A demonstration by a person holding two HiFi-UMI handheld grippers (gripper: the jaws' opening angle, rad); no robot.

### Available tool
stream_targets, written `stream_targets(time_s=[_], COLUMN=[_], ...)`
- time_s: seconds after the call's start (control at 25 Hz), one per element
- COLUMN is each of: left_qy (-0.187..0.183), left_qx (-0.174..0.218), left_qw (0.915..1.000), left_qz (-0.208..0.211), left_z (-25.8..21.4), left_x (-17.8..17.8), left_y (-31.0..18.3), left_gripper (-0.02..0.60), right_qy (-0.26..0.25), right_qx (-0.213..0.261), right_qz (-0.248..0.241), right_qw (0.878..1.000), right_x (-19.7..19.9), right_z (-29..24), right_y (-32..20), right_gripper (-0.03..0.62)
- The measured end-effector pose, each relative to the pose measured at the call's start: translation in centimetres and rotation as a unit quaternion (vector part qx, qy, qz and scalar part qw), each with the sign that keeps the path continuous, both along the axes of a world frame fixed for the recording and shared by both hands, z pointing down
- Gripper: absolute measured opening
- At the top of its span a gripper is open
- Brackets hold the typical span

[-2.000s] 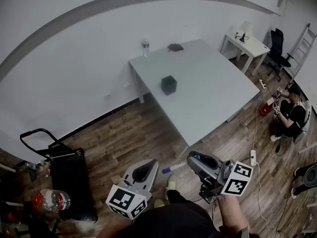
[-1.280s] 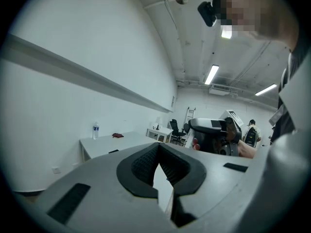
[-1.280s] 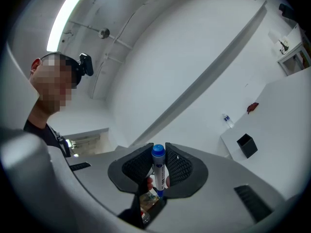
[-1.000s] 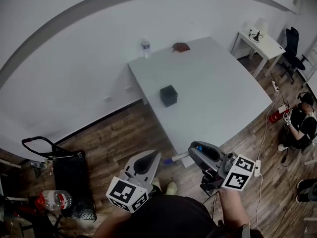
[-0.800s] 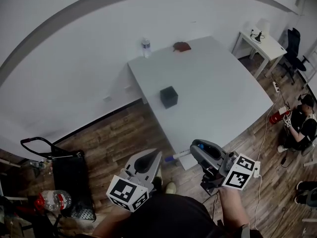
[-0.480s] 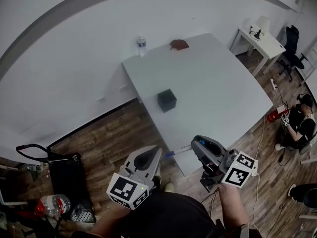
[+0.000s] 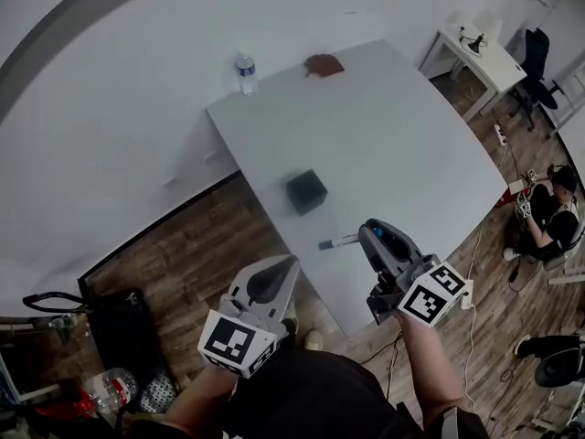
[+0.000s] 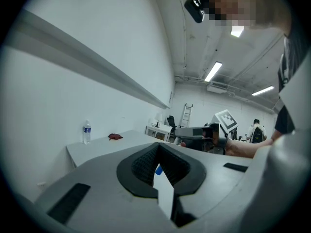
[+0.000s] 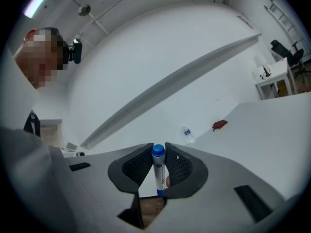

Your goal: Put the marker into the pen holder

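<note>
The pen holder (image 7: 307,191) is a small black cube standing on the white table (image 7: 393,135), near its left edge. My right gripper (image 7: 363,237) is shut on a white marker (image 7: 338,241) with a blue cap. It holds the marker over the table's near corner, below and right of the holder. In the right gripper view the marker (image 9: 158,171) stands upright between the pads of the right gripper (image 9: 158,150), cap on top. My left gripper (image 7: 276,268) hangs over the wooden floor beside the table. In its own view the left gripper (image 8: 158,148) has its jaws together on nothing.
A water bottle (image 7: 243,71) and a red-brown cloth (image 7: 324,64) sit at the table's far edge. A small white desk (image 7: 471,39) and an office chair (image 7: 535,48) stand at the back right. A person (image 7: 548,213) sits on the floor at the right. A black cart (image 7: 110,323) stands at the left.
The table has come nearer in the head view. My right gripper, with the marker, has moved from over the floor to over the table's near corner. The left gripper has kept its place.
</note>
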State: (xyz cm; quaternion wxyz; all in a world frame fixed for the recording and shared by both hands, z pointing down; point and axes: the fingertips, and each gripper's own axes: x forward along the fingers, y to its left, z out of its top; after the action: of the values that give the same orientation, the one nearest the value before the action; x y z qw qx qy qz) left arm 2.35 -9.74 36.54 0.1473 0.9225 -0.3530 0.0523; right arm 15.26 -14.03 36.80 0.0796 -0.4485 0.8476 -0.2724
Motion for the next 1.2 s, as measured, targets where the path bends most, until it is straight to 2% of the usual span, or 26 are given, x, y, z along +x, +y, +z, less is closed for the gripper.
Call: stream_targets(time_s=[0.2, 0.4, 0.72, 1.2], left_qy=[-0.002, -0.002, -0.003, 0.000], left_qx=[-0.016, -0.040, -0.073, -0.100], left_qw=[0.9998, 0.9991, 0.9973, 0.9950], left_qz=[0.009, 0.015, 0.012, 0.008], left_z=[2.0, 4.2, 6.9, 9.2], left_x=[-0.3, -0.8, -1.8, -2.6], left_y=[-3.4, -5.8, -8.4, -10.0], left_gripper=[0.006, 0.006, 0.006, 0.006], right_qy=[0.066, 0.115, 0.185, 0.238], right_qx=[0.005, -0.003, -0.018, -0.082], right_qz=[0.053, 0.074, 0.069, 0.027], right_qw=[0.996, 0.991, 0.980, 0.967], right_x=[0.7, -0.2, -1.8, -4.2], right_z=[3.3, 7.4, 13.2, 21.0], right_y=[-5.7, -9.9, -14.3, -15.5], right_gripper=[0.080, 0.080, 0.080, 0.080])
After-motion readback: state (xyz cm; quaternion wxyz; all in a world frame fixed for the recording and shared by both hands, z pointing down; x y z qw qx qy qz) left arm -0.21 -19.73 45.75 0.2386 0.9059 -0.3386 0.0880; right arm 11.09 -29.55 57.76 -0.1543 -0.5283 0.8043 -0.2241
